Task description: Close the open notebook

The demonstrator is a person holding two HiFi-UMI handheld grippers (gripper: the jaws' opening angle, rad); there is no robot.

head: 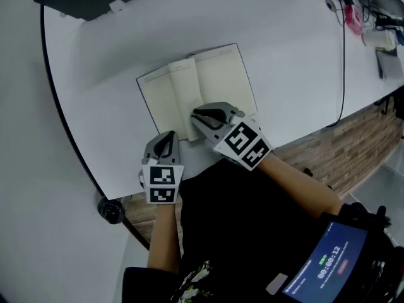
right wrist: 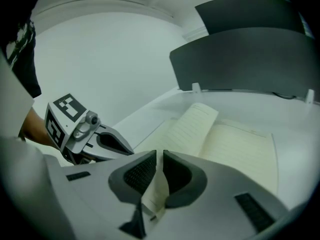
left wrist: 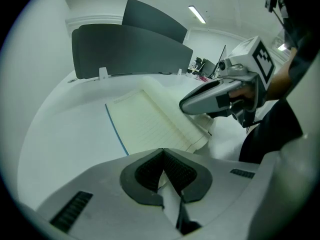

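Notebook (head: 218, 81) lies open and flat in the middle of the white table (head: 284, 55), spine running away from me, cream lined pages up.

One leaf (right wrist: 200, 119) near the spine stands up off the right half and bends toward the left. I read that as the start of folding the right half over.

Right tongs (head: 201, 117) are clenched on the near edge of that leaf. The right gripper view shows paper pinched between the pads (right wrist: 142, 171). (I can't tell if it is a single sheet or a thin sheaf.) As I judge it, a grip this low lets the paper swing over the spine without creasing.

Left tongs (head: 165, 141) sit at the notebook's near left corner with the pads pressed together. I judge they are there to pin that side so the book won't slide.

Hard to make out:
- There is a pale sliver behind the left pads (left wrist: 150, 171), either a page corner or the tool's own body.
- Both tool bodies hide the book's near edge.
- Of the cover I see only a thin blue line (left wrist: 112, 129).
- My torso cuts off the table's near rim.
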